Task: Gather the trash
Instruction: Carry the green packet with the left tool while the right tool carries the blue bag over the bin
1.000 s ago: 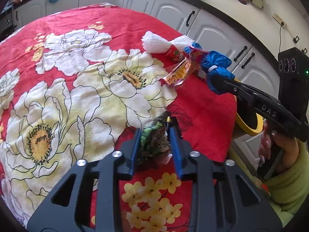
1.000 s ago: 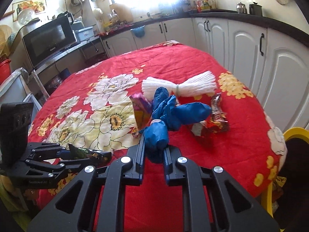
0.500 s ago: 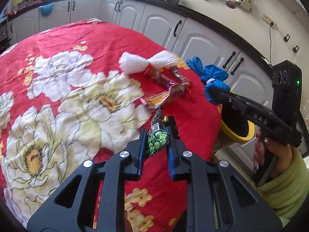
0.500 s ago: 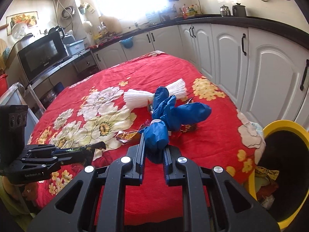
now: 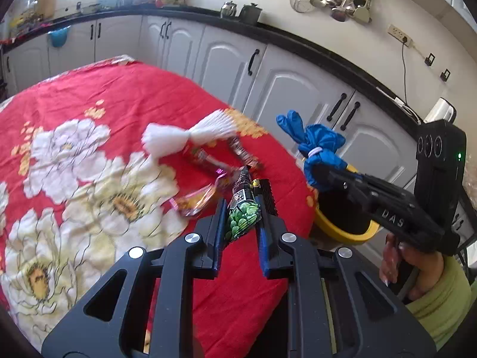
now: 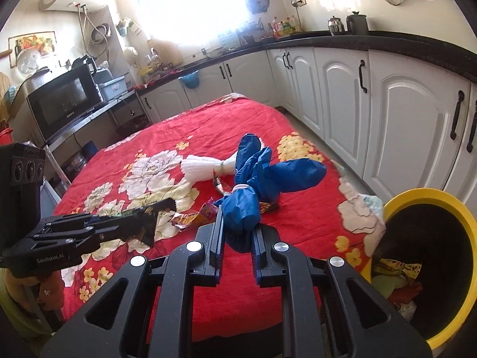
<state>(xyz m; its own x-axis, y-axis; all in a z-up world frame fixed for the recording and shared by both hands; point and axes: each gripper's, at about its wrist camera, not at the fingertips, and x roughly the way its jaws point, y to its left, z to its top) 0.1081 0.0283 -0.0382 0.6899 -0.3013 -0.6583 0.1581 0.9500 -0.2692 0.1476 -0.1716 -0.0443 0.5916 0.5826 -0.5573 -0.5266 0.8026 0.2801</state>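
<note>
My left gripper is shut on a green and black snack wrapper, lifted off the red flowered tablecloth. My right gripper is shut on a blue tied bundle, which also shows in the left wrist view as the blue bundle held above the table's right edge. A yellow-rimmed trash bin stands beside the table, with trash inside it. On the cloth lie a white tied bundle and a few candy wrappers.
White cabinets under a black counter run close along the table's far and right sides. A microwave sits on a stand at the left. A person's hand and green sleeve hold the right gripper.
Both grippers rose and moved toward the table's right edge. The green wrapper went from lying on the cloth to hanging in the left jaws. The yellow bin came into the right wrist view.
</note>
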